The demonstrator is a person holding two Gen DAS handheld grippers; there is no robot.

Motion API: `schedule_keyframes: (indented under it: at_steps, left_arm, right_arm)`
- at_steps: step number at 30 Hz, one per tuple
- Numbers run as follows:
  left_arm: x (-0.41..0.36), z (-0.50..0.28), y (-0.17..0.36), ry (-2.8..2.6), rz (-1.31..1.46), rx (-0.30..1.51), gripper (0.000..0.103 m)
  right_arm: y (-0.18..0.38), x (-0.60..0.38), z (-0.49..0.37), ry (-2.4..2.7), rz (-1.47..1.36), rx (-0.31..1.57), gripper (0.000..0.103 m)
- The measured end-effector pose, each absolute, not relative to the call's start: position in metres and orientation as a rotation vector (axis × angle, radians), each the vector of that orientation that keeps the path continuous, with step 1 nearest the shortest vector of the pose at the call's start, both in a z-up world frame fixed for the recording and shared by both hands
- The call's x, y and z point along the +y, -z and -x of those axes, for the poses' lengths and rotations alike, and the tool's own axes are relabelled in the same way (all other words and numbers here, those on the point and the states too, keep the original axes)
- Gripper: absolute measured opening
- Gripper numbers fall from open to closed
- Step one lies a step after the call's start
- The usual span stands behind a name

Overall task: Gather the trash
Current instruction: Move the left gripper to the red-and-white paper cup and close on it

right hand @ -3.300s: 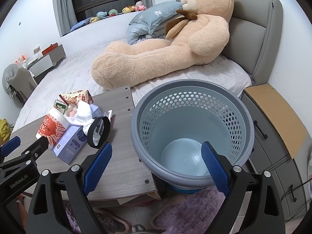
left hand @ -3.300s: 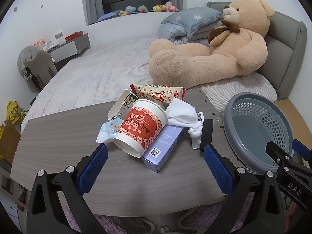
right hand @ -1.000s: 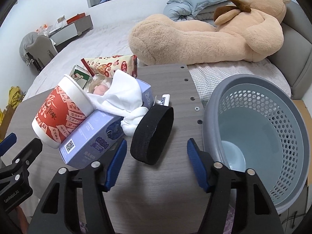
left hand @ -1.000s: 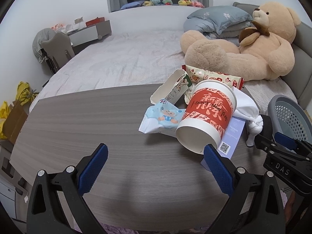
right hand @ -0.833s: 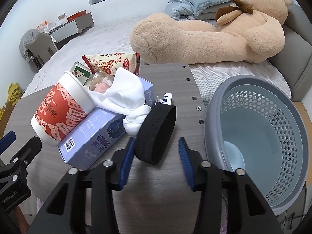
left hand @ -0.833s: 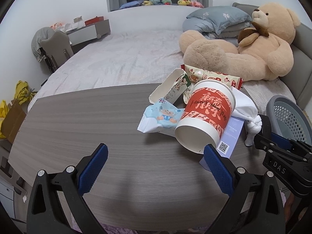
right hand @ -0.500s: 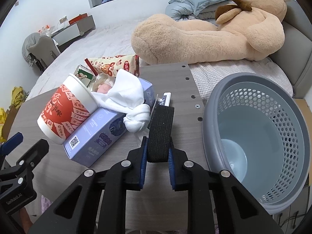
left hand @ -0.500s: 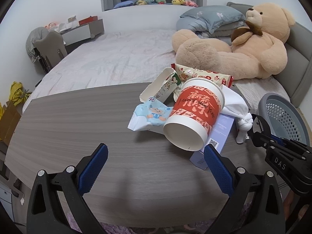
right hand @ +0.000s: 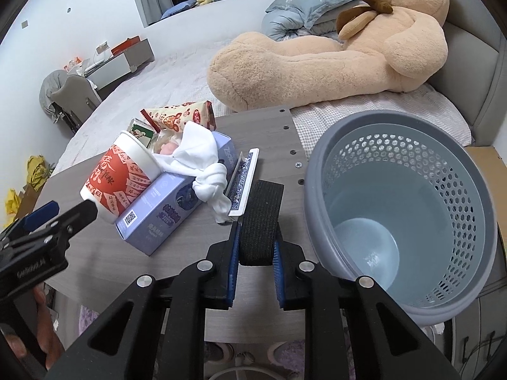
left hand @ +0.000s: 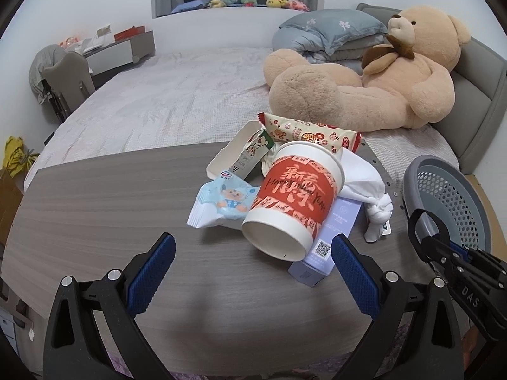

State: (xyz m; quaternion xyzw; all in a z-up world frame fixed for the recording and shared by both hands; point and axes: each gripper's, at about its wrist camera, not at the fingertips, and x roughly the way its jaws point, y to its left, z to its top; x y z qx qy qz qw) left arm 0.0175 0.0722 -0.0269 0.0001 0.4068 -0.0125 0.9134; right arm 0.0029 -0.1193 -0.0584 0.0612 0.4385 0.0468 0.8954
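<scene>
Pinching the black band [right hand: 261, 221] flat, my right gripper [right hand: 253, 255] holds it just above the grey wood table [left hand: 95, 196], between the trash pile and the grey basket [right hand: 443, 310] at the table's right edge. My left gripper [left hand: 252, 261] hangs wide open and empty, short of the red paper cup [left hand: 294, 202] leaning on the purple box [right hand: 164, 209]. Bare tabletop spreads left; bed [left hand: 177, 101] and teddy bear [left hand: 380, 95] lie beyond.

The worktop [left hand: 95, 209] looks like matt grey wood-grain laminate. The red paper cup [left hand: 294, 201] has a smooth printed skin, the purple box [right hand: 171, 209] is satin card, the knotted white rag [right hand: 202, 164] soft cloth, the black band [right hand: 261, 221] woven, and the perforated basket [right hand: 469, 196] smooth grey plastic.
</scene>
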Motion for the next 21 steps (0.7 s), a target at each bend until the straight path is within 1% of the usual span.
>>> schedule_keyframes:
  at_steps: [13,15,17,18,19,20,21]
  left_arm:
    - [0.058,-0.053,0.046,0.108,-0.02,0.879,0.096]
    - [0.059,-0.054,0.045,0.116,-0.014,0.867,0.092]
    - [0.059,-0.054,0.045,0.122,-0.014,0.867,0.079]
    - [0.059,-0.054,0.045,0.13,-0.014,0.869,0.076]
    - [0.058,-0.055,0.045,0.135,-0.016,0.872,0.07]
    - [0.057,-0.054,0.045,0.137,-0.021,0.873,0.067]
    - [0.056,-0.054,0.045,0.134,-0.026,0.87,0.067]
  right_arm:
    - [0.059,-0.131,0.001,-0.091,-0.148,0.904,0.019]
    - [0.058,-0.131,0.0,-0.091,-0.149,0.905,0.019]
    - [0.059,-0.131,0.0,-0.092,-0.148,0.905,0.019]
    - [0.058,-0.131,0.0,-0.093,-0.15,0.906,0.019]
    - [0.059,-0.132,0.0,-0.094,-0.152,0.906,0.019]
    - [0.059,-0.132,0.0,-0.094,-0.153,0.907,0.019]
    - [0.059,-0.132,0.0,-0.094,-0.153,0.908,0.019]
